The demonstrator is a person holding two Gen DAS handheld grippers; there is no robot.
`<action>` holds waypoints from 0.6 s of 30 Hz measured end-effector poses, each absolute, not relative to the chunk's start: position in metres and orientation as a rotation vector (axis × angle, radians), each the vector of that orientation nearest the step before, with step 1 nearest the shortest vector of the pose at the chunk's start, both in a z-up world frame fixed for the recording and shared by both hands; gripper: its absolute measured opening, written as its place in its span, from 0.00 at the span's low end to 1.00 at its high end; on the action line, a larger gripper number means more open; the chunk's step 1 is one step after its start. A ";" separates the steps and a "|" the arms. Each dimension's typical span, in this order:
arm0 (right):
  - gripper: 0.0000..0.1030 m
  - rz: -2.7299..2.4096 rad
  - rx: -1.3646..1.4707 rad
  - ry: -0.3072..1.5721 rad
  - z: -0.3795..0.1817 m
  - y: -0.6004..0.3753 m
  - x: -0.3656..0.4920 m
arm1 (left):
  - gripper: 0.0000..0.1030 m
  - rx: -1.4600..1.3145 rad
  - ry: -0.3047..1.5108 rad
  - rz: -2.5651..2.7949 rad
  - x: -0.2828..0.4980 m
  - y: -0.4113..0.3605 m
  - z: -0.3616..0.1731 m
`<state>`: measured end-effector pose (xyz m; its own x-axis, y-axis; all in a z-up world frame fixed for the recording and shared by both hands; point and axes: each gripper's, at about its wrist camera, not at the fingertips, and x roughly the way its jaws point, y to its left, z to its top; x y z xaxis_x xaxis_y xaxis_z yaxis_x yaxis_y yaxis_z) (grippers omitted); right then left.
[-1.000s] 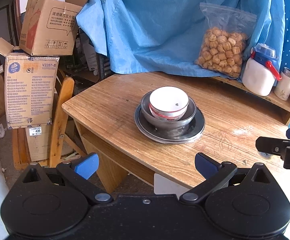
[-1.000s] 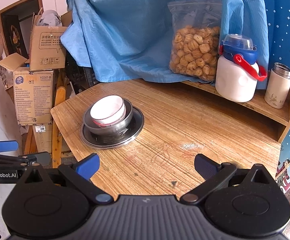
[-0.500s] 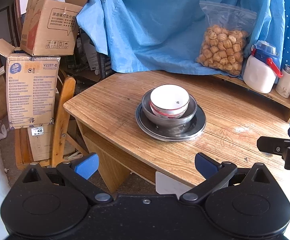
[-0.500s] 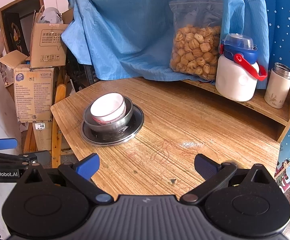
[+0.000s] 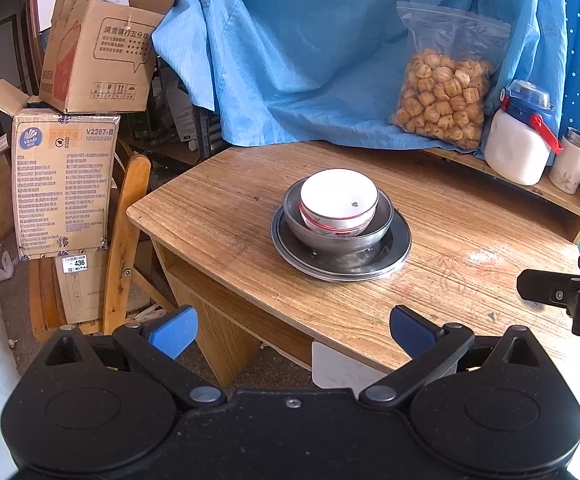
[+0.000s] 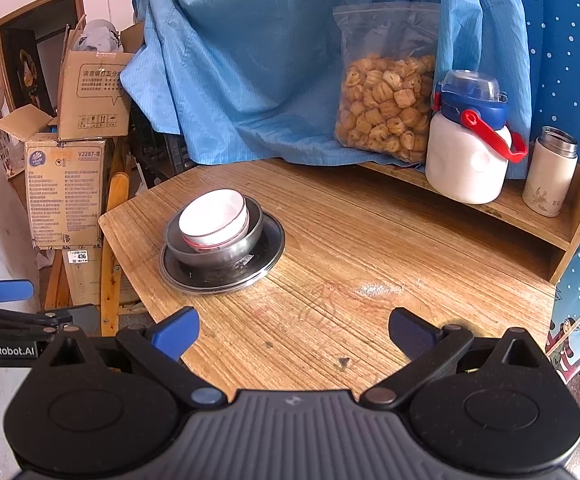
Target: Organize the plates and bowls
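At twelve o'clock on the wooden table point(image 5: 226, 216): white bowl point(image 5: 339, 199) nested inside metal bowl point(image 5: 338, 232) on metal plate point(image 5: 342, 258), stacked compactly. Left gripper point(image 5: 288, 330) and right gripper point(image 6: 293, 332) spread open, empty, well apart from it.

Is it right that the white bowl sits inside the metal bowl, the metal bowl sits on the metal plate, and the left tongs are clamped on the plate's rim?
Not quite. The left tongs are open, holding nothing, well short of the metal plate, as the left wrist view shows. The stacking is right.
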<state>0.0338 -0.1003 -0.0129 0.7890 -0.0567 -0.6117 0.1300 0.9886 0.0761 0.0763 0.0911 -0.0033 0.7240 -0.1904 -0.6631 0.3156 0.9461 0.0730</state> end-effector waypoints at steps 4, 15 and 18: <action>1.00 -0.100 0.115 0.651 -0.012 -0.099 0.033 | 0.99 0.181 0.708 -0.279 0.076 0.093 -0.003; 1.00 -0.103 0.115 0.650 -0.012 -0.098 0.033 | 0.99 0.179 0.707 -0.279 0.076 0.094 -0.002; 1.00 -0.106 0.117 0.653 -0.012 -0.097 0.034 | 0.99 0.179 0.708 -0.280 0.077 0.094 -0.002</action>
<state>0.0335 -0.0969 -0.0123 0.7893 -0.0610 -0.6110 0.1349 0.9880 0.0756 0.0766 0.0938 -0.0025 0.7245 -0.1916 -0.6621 0.3123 0.9476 0.0674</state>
